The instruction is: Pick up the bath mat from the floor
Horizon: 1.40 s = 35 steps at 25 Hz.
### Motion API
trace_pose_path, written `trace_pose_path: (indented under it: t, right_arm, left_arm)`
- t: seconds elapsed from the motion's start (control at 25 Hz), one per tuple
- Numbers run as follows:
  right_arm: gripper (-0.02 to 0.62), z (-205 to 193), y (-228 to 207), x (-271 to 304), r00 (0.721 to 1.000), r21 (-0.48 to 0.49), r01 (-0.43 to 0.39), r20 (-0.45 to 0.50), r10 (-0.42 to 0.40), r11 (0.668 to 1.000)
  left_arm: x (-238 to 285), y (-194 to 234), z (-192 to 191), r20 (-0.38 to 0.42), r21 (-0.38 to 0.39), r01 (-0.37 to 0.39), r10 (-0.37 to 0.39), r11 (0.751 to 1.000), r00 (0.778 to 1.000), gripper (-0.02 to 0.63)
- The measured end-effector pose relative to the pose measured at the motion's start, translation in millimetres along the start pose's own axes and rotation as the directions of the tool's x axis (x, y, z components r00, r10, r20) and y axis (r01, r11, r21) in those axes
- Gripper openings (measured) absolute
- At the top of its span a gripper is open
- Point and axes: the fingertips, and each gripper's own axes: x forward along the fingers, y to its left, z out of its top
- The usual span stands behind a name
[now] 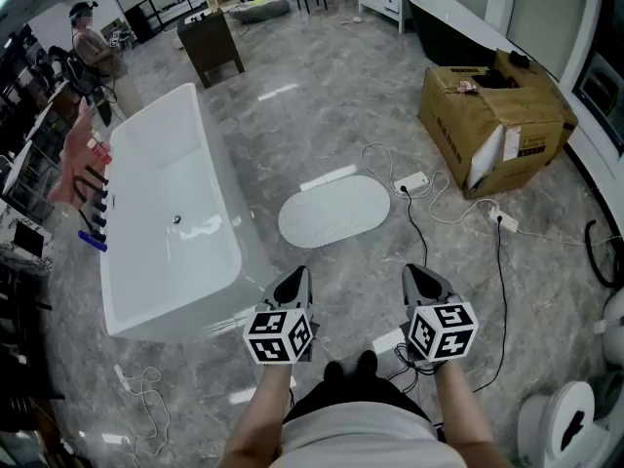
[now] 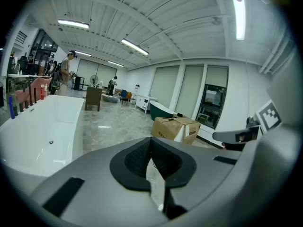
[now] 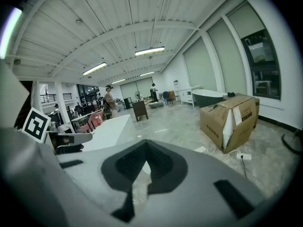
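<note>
Shoes (image 1: 351, 367), black, on the grey marble-look floor (image 1: 322, 96), sit nearest the camera, well short of the white oval bath mat (image 1: 334, 211). A small white block (image 1: 388, 340) lies beside them, on the mat's near side.

L gripper (image 1: 295, 276) and R gripper (image 1: 417, 273) hang side by side above the floor, tilted a bit down, tips aimed toward the mat but well apart from it. L gripper view (image 2: 150, 143): jaw tips pressed together, nothing btw them. R gripper view (image 3: 144, 150): same, closed tight and empty.

The mat lies flat on the floor, whole outline in view, ahead of and btw the two grippers.

In the way or close by:
- Long white freestanding bathtub (image 1: 171, 222) left of the mat, its near corner close to the mat's left edge.
- Thin black cable (image 1: 419, 237) runs past the mat's right end down toward the shoes, beside it, not on it.
- White power strip (image 1: 410, 181) w/ white cords just right of the mat.
- Flat white strip (image 1: 328, 177) just beyond the mat's far edge.

Further off: brown cardboard box (image 1: 492, 115) right of and beyond the mat. White toilet (image 1: 565, 422) far right of the mat, near side. Dark wooden cabinet (image 1: 210, 45) well beyond the mat, dark bathtub (image 1: 458, 27) beyond the box, and a person (image 1: 93, 52) standing far left of the mat.
</note>
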Motion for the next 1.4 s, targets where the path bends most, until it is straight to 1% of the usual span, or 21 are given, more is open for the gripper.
trace_pose_path:
  t: [0.36,0.48,0.56,0.68,0.84,1.04,1.24,1.4]
  right_arm:
    - [0.002,6.8,-6.0,2.2,0.999,-0.02,-0.006,0.032,0.006,1.0]
    - [0.002,10.5,-11.8,1.5,0.999,-0.006,0.0,0.053,0.001,1.0]
    - [0.002,9.1,-17.6,1.3,0.999,0.005,0.004,0.052,-0.004,1.0]
    - [0.002,6.4,-27.2,3.3,0.999,-0.005,0.016,0.04,-0.016,1.0]
    - [0.007,5.1,-39.3,7.9,0.999,-0.027,0.029,0.02,-0.029,0.999]
    - [0.056,2.4,-48.3,10.5,1.0,-0.056,0.015,-0.015,-0.016,0.998]
    - [0.091,9.9,-66.2,13.6,1.0,-0.03,0.016,-0.021,-0.017,0.999]
    - [0.103,20.6,-74.0,18.1,1.0,-0.018,0.027,-0.006,-0.027,0.999]
  left_arm:
    - [11.4,-5.6,1.7,-0.007,0.003,0.001,-0.001,1.0,1.0,0.002]
    - [15.0,-8.2,0.4,-0.017,0.011,-0.006,0.006,1.0,1.0,0.002]
    - [17.5,-10.2,-2.0,-0.023,0.009,-0.012,0.012,1.0,1.0,0.002]
    - [20.4,-11.8,-3.1,-0.024,0.002,-0.026,0.026,1.0,0.999,0.005]
    - [24.8,-13.7,-3.3,-0.024,-0.002,-0.041,0.041,0.999,0.999,0.035]
    - [27.6,-15.5,-3.8,-0.014,-0.02,-0.064,0.064,0.998,0.998,0.097]
    - [36.4,-19.2,-2.8,-0.018,-0.029,-0.076,0.076,0.997,0.997,0.152]
    - [42.2,-15.1,3.7,-0.014,-0.017,-0.079,0.079,0.997,0.997,0.169]
